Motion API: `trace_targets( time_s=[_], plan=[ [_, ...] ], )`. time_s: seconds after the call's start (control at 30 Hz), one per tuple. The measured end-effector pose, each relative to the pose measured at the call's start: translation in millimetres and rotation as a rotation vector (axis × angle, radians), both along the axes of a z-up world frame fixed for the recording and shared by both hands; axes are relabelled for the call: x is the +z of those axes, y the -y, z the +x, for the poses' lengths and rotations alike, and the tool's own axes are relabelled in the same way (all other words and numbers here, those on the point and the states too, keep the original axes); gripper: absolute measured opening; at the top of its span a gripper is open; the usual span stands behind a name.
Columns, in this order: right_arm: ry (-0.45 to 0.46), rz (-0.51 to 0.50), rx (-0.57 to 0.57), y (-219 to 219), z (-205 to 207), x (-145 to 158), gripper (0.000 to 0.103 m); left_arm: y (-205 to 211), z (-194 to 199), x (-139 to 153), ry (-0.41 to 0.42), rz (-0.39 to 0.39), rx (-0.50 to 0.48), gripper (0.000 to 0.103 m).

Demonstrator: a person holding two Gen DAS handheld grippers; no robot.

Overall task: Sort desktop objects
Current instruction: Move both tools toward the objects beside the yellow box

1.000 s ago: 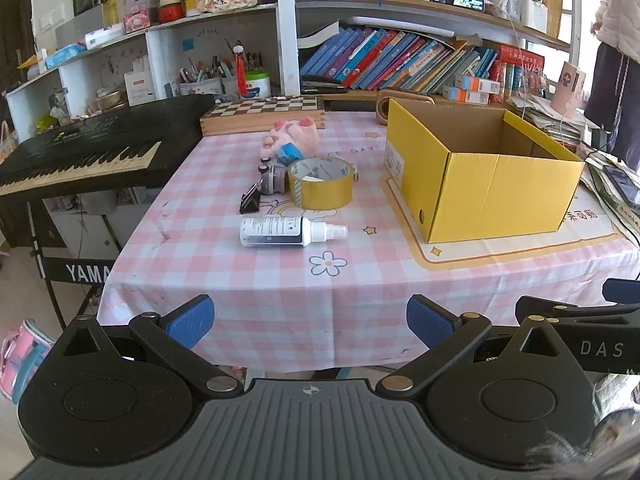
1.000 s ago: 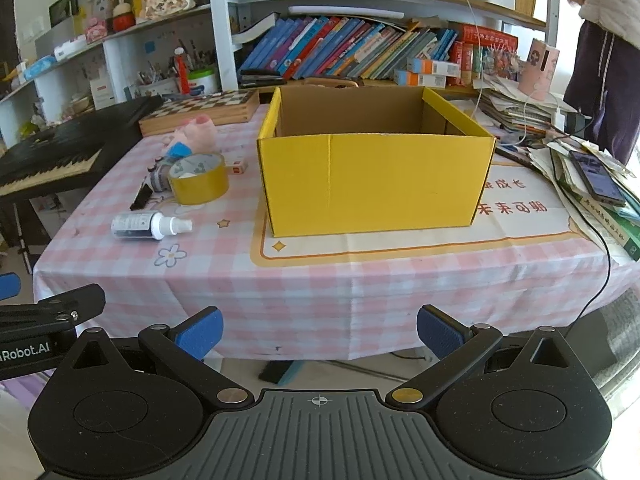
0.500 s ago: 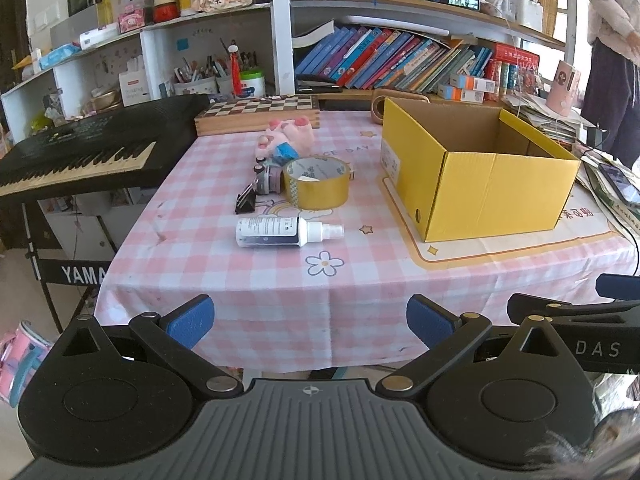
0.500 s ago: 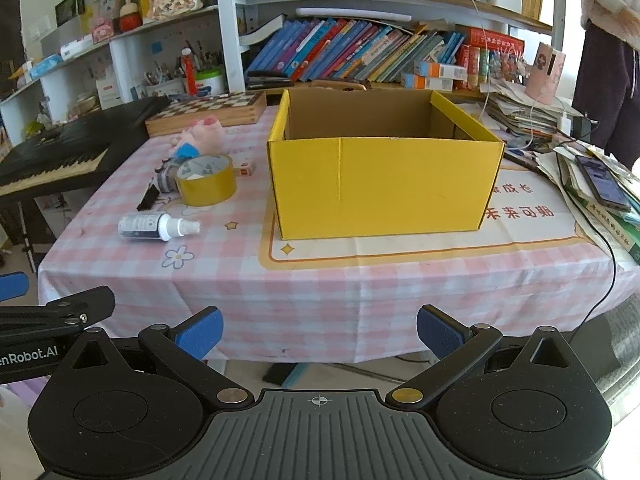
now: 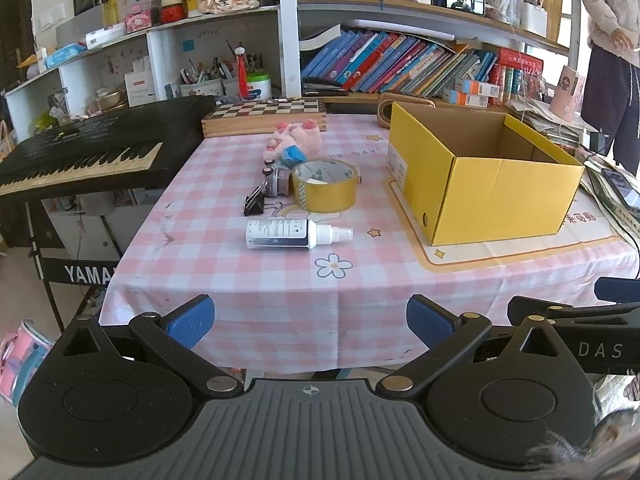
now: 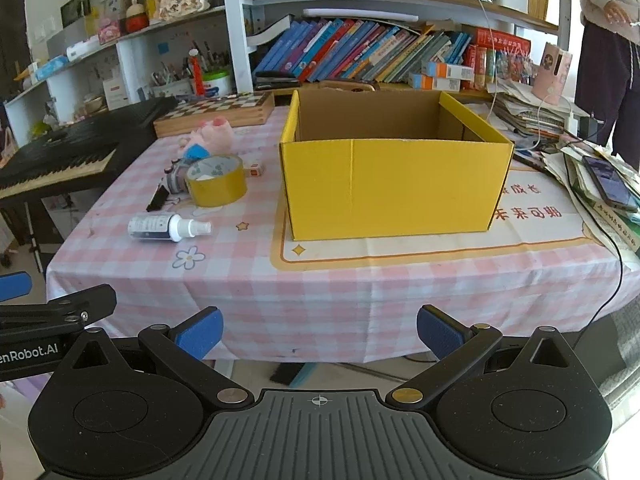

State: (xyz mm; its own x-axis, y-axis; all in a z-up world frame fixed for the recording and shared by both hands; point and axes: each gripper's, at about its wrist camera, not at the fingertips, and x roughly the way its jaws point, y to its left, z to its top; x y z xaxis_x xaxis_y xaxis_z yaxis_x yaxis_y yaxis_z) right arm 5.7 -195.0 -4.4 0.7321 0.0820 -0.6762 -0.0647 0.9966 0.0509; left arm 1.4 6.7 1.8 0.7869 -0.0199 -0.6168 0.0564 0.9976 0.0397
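Pink-checked cloth covers the table (image 5: 280,300), where the open yellow box (image 6: 396,184) stands on a printed mat to the right. Left of it lie a pink plush toy (image 5: 296,142), a tape roll (image 5: 323,185), a spray bottle (image 5: 292,233) on its side and a black binder clip (image 5: 255,202). Both the left gripper (image 5: 310,320) and right gripper (image 6: 319,330) hover off the near edge, jaws wide apart, holding nothing.
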Motion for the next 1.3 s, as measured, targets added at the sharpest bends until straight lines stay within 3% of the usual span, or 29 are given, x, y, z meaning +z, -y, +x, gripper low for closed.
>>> trace_targets(
  time_s=[1.3],
  plan=[
    [0.007, -0.005, 0.116, -49.9, 23.1, 2.2, 0.103, -49.3, 15.2, -6.9, -0.027, -0.045, 0.094, 0.103]
  ],
)
